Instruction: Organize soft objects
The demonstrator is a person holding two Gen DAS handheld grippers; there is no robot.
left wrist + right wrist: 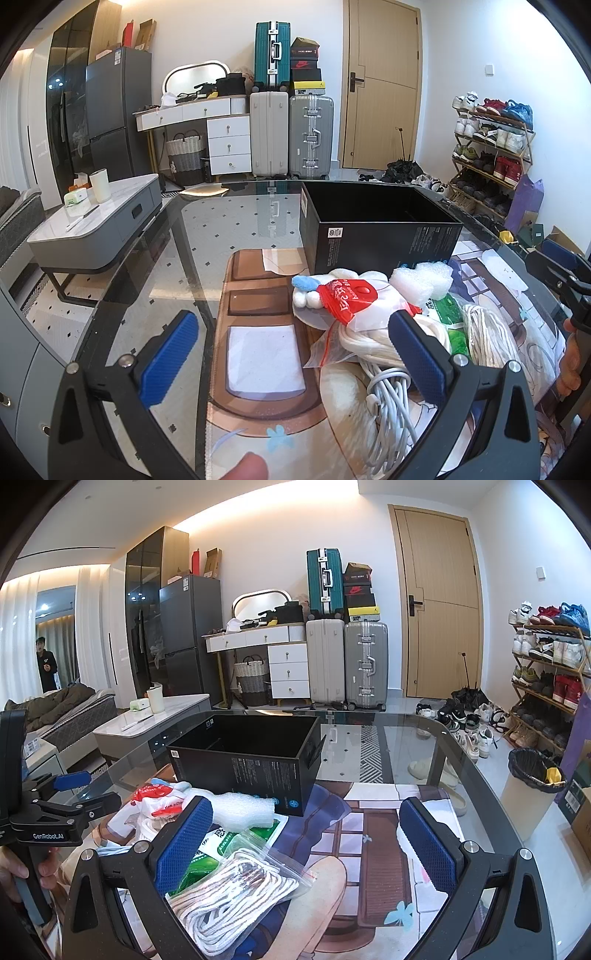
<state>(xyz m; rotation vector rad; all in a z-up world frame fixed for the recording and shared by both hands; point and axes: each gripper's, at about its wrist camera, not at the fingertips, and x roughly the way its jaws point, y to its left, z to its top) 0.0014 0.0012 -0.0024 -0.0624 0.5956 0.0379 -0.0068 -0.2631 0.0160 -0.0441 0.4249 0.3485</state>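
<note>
Both grippers, left and right, hover with jaws apart and empty over a pile of bagged rope, cable, foam and a plush on the counter's mat, the open black box just behind it.

Glossy glass table, matt cardboard box

The left claw is hovering wide open over the glass tabletop, its right pad sitting above a coiled white cable, while the soft pile is lying near an open black box.
</note>
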